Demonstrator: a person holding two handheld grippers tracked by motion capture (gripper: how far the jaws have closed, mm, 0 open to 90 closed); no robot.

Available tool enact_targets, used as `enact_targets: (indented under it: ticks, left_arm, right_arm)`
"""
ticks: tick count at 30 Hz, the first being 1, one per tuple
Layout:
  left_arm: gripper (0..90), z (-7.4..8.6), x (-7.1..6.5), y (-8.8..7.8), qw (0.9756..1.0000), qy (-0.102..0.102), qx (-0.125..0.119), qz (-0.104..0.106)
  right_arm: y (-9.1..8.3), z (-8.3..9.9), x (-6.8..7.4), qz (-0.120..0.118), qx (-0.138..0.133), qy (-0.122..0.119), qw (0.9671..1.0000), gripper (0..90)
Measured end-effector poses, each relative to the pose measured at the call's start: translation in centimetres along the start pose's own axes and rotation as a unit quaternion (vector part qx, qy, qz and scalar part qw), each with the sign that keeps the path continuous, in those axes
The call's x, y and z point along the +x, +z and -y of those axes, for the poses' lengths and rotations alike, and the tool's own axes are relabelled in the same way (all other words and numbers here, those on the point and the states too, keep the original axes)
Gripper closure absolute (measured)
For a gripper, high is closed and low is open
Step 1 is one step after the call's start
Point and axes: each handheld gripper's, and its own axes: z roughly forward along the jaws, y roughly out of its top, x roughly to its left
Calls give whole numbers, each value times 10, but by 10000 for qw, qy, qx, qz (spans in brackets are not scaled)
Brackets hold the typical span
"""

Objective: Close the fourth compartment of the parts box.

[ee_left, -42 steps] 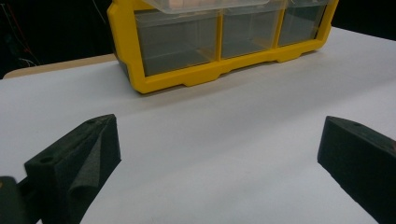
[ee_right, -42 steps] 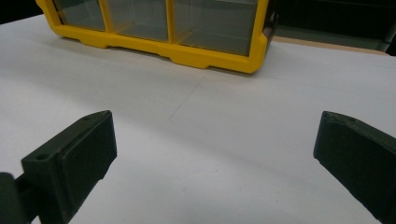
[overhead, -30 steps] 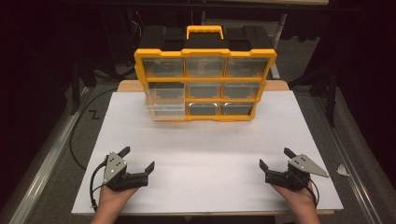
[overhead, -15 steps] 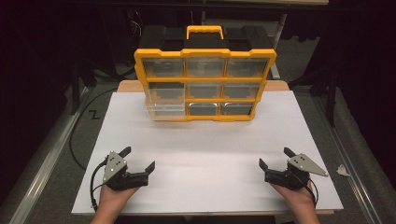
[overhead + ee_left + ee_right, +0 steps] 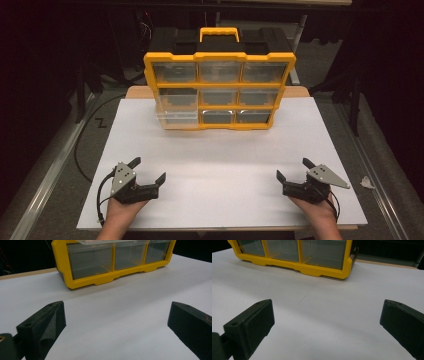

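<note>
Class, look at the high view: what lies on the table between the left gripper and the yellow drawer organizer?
Nothing: bare white table separates the left gripper from the organizer.

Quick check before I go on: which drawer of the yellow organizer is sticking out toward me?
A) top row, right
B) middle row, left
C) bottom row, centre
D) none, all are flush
B: in the high view the clear middle-left drawer juts forward of the yellow organizer frame and overhangs the slot below, while the other drawers sit flush.
</note>
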Motion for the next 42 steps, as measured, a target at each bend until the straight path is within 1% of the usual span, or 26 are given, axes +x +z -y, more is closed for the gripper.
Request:
enact_targets:
  ticks: [1, 2, 3, 6, 7, 8, 13, 15, 19, 20, 21, 22, 27, 30, 32, 33, 34, 35, 39, 42]
  left_arm:
    - [28, 0, 0, 0, 10000, -1, 5, -11]
    - [52, 0, 0, 0, 10000, 0, 6, -32]
    - [52, 0, 0, -1, 10000, 2, -10, -51]
    - [104, 0, 0, -1, 10000, -22, -37, -77]
    - [104, 0, 0, -2, 9999, -40, -45, -88]
    - [136, 0, 1, -2, 9999, -50, -49, -95]
    - [164, 0, 2, -4, 9999, -117, -63, -54]
    - [187, 0, 2, -4, 9998, -115, -95, -90]
    - [254, 0, 1, -6, 9997, -86, -168, -122]
    - [283, 0, 1, -6, 9998, -84, -168, -112]
    - [283, 0, 1, -7, 9998, -86, -174, -104]
    - [304, 0, 1, -7, 9998, -81, -178, -98]
    - [388, -1, 0, -8, 9996, -107, -243, -131]
    - [438, -1, 0, -9, 9997, -78, -215, -128]
    - [501, 0, -1, -9, 9997, -54, -221, -131]
    - [520, 0, -1, -9, 9997, -54, -221, -131]
    - [520, 0, -1, -9, 9996, -50, -223, -136]
    - [545, 0, -1, -8, 9996, -30, -224, -144]
    - [633, 0, -1, -8, 9997, 2, -206, -95]
    - [677, 0, 0, -9, 9998, -29, -198, -4]
  right_arm:
    - [0, 0, 0, -5, -1, 3, 10000, 8]
    - [0, 0, 0, -9, -3, -3, 10000, 8]
    - [0, 0, 0, -9, -3, -3, 10000, 8]
    - [0, 0, 1, -24, -6, -3, 10000, 8]
    - [0, 0, 1, -24, -6, -3, 10000, 8]
    - [0, 0, 1, -29, -18, -4, 10000, 8]
    - [0, 0, 2, -23, -21, -7, 10000, 8]
    - [0, -1, 2, -22, -22, -5, 10000, 8]
    - [1, -1, 2, -34, -16, -6, 10000, 8]
    - [1, -1, 3, -30, -15, -15, 10000, 8]
    - [1, -1, 3, -30, -15, -15, 10000, 8]
    - [1, -1, 3, -32, -12, -15, 10000, 8]
    - [2, -2, 4, -39, -16, -22, 10000, 8]
    - [2, -1, 5, -34, -9, -20, 10000, 8]
    - [2, -1, 5, -44, 8, -12, 10000, 8]
    - [2, -1, 5, -44, 8, -12, 10000, 8]
    - [2, -1, 5, -48, 15, -9, 10000, 8]
    - [3, -1, 5, -54, 22, -23, 10000, 8]
    - [3, -1, 6, -71, 36, -19, 10000, 8]
    - [4, -2, 6, -67, 48, -10, 10000, 8]
